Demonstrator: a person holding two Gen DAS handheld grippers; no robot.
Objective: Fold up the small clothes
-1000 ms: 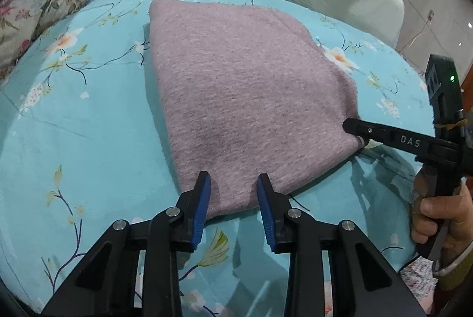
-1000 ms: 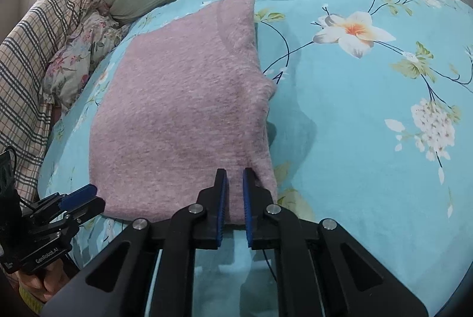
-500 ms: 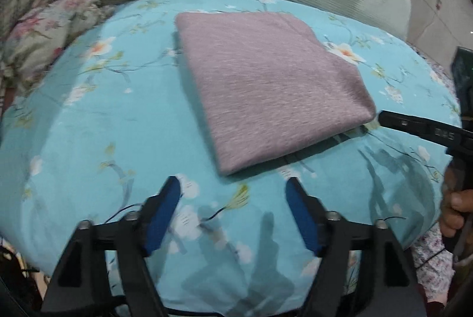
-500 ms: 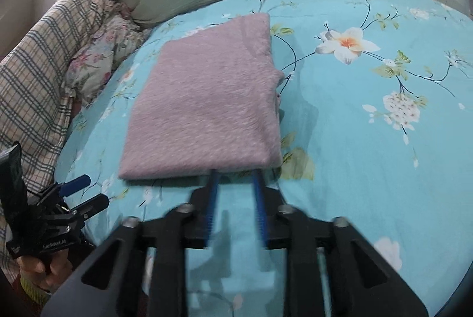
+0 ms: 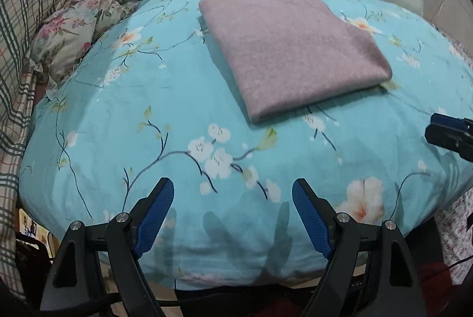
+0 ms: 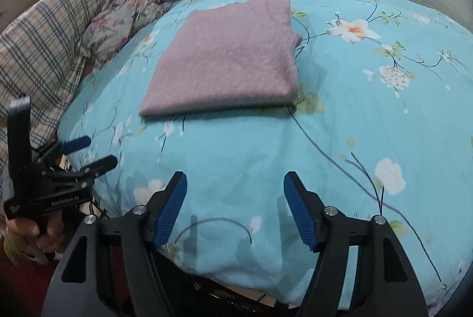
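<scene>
While both tools (image 5: 233, 195) (image 6: 235, 189) gape empty, folded garment (image 5: 292, 51) lies apart, edges squared.

Bare sheet (image 5: 165, 98) around the folded garment (image 5: 292, 51) — bedding pile (image 6: 74, 30) crowds its left.

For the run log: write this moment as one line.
folded mauve knit garment flat on turquoise floral sheet | left gripper open | right gripper open
</scene>
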